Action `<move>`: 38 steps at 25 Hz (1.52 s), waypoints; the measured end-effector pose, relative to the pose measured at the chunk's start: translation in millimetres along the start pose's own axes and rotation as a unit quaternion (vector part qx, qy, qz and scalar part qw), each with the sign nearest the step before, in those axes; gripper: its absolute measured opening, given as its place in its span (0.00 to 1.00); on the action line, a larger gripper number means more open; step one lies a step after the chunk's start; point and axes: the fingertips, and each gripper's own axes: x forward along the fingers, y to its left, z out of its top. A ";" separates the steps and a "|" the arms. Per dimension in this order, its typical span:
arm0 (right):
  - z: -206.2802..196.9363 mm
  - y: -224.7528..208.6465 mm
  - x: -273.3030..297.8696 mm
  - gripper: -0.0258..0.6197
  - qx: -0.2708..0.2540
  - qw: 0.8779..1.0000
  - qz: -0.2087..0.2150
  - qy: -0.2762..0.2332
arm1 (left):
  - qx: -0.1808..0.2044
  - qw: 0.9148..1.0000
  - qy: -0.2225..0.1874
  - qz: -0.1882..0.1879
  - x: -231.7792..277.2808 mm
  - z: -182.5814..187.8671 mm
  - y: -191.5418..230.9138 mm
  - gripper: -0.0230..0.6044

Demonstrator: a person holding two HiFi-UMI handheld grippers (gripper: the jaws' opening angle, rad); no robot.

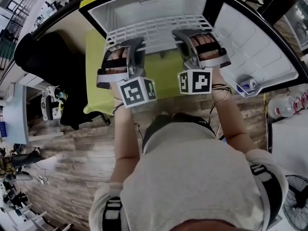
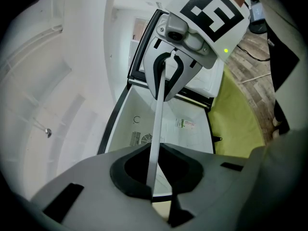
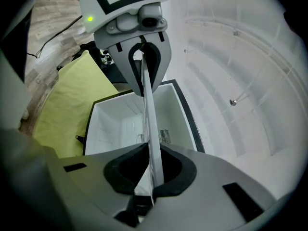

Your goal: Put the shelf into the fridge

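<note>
– Grey jaws of the left gripper (image 2: 155,174): what are they gripping?

– They are pinching the thin near edge of the white wire shelf (image 1: 154,30). The right gripper (image 3: 151,172) is clamping that same edge further right, so the shelf is hanging between the two.

– Where is the shelf lying?

– It is stretching across the mouth of the open fridge (image 1: 183,4), its far part overlapping the white cavity. Whether it is resting on any ledge inside, I cannot tell.

– What is standing around it?

– The fridge door (image 1: 255,37) is standing open at the right, holding a small blue-and-white container (image 1: 249,84) in its near pocket. A yellow-green sheet (image 1: 96,76) is lying at the fridge's near left, with a dark bulky shape (image 1: 53,66) further left. Clear bottles (image 1: 288,105) are sitting at the right beyond the door, and a fan (image 1: 296,201) is standing nearer, at the right edge.
</note>
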 end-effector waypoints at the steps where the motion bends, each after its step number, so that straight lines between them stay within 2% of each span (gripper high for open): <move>1: 1.1 -1.7 1.1 0.11 -0.002 1.000 -0.002 0.002 | 0.001 1.000 -0.003 0.001 0.6 -1.2 2.1 0.12; 15: 3.9 -20.9 18.8 0.11 -0.027 0.999 -0.020 0.024 | 0.001 0.999 -0.033 0.016 16.4 -9.9 22.6 0.12; 31: 4.1 -21.0 29.2 0.11 -0.031 0.999 -0.029 0.033 | 0.001 0.999 -0.039 0.016 25.9 -16.2 25.0 0.12; 38: -1.1 -11.3 33.8 0.11 0.003 0.999 -0.008 0.036 | -0.015 0.999 -0.029 0.003 30.8 -16.6 15.7 0.12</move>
